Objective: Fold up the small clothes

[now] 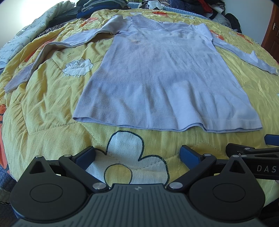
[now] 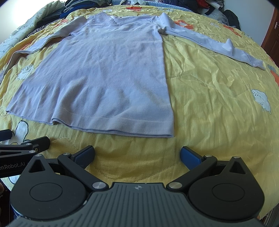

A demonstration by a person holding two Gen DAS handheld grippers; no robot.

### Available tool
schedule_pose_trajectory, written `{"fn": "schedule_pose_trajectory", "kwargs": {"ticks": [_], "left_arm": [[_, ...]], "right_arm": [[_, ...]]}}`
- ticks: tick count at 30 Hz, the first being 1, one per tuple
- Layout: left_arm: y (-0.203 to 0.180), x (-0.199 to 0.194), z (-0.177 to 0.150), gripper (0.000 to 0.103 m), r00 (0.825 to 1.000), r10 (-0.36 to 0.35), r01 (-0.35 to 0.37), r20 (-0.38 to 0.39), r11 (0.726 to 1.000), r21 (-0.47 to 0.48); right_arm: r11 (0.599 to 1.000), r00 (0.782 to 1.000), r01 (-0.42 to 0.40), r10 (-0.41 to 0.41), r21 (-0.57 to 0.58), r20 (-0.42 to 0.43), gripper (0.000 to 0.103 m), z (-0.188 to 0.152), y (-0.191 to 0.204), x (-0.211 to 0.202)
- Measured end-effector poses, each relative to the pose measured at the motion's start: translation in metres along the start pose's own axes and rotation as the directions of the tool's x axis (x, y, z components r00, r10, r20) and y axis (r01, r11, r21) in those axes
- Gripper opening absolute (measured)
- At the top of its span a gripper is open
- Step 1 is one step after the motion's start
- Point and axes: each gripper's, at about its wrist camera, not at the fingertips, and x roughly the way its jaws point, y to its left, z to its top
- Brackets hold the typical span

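Both tools, left [image 1: 137, 154] and right [image 2: 137, 154], spread before lilac sweater [image 1: 162, 83]; partial "DAS", "enRobot.AI" lettering

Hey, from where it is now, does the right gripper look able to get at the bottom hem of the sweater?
Probably yes. The right gripper is open and empty, just short of the hem of the sweater, which lies flat on the quilt. Only bare quilt lies between them.

A home bedroom: a bed under a yellow quilt [image 1: 52, 97] printed with sheep and flowers, heaps of clothes [image 1: 191, 5] piled at twelve o'clock, a wooden door [image 1: 273, 29] at two o'clock.
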Motion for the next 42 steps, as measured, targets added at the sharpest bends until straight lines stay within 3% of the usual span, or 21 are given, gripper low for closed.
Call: {"fn": "schedule_pose_trajectory", "kwargs": {"ticks": [16, 22, 25, 26, 28, 30, 33, 35, 37, 39, 41, 42], "left_arm": [[0.0, 0.0, -0.001, 0.103, 1.0, 0.0, 0.0, 0.004, 1.0, -0.001], [-0.001, -0.005, -0.018, 0.103, 0.992, -0.001, 0.0, 0.126, 1.0, 0.011], [-0.002, -0.005, -0.021, 0.103, 0.992, -0.002, 0.001, 0.129, 1.0, 0.014], [-0.001, -0.005, -0.02, 0.103, 0.993, -0.004, 0.002, 0.116, 1.0, 0.018], [0.0, -0.006, -0.016, 0.103, 0.997, -0.011, 0.009, 0.083, 1.0, 0.024], [0.003, -0.008, -0.012, 0.103, 0.998, -0.012, 0.012, 0.06, 1.0, 0.002], [0.01, -0.018, -0.002, 0.103, 0.997, -0.005, 0.008, 0.076, 1.0, -0.027], [0.013, -0.024, 0.009, 0.103, 0.994, 0.008, -0.005, 0.106, 0.999, -0.032], [0.017, -0.027, 0.022, 0.103, 0.99, 0.029, -0.023, 0.135, 0.999, -0.045], [0.022, -0.029, 0.039, 0.103, 0.986, 0.046, -0.034, 0.158, 0.996, -0.079], [0.026, -0.028, 0.053, 0.103, 0.983, 0.059, -0.039, 0.171, 0.993, -0.115], [0.028, -0.026, 0.06, 0.103, 0.983, 0.065, -0.042, 0.171, 0.99, -0.132]], "right_arm": [[1.0, 1.0, 0.0, 0.0, -0.001, 0.001, 0.103, 0.001, 0.0, 0.001], [1.0, 1.0, 0.0, 0.0, -0.002, 0.001, 0.103, 0.001, 0.0, 0.001], [1.0, 1.0, -0.01, 0.01, -0.001, 0.005, 0.102, 0.007, -0.01, 0.0], [1.0, 1.0, -0.02, 0.019, 0.017, 0.018, 0.102, 0.011, -0.018, -0.002], [0.995, 0.995, -0.055, 0.048, 0.081, 0.083, 0.085, 0.02, -0.034, -0.015], [0.986, 0.976, -0.098, 0.069, 0.137, 0.206, 0.084, 0.03, -0.055, -0.032], [0.985, 0.897, -0.094, 0.022, 0.144, 0.441, 0.103, 0.045, -0.089, -0.06], [0.99, 0.846, -0.05, -0.028, 0.131, 0.533, 0.103, 0.06, -0.115, -0.064], [0.987, 0.85, -0.02, -0.069, 0.162, 0.522, 0.103, 0.083, -0.149, -0.056], [0.968, 0.872, -0.068, -0.06, 0.241, 0.486, 0.103, 0.11, -0.197, -0.042], [0.906, 0.891, -0.189, -0.004, 0.379, 0.455, 0.103, 0.132, -0.255, -0.022], [0.851, 0.89, -0.265, 0.036, 0.453, 0.454, 0.102, 0.14, -0.284, -0.012]]}}
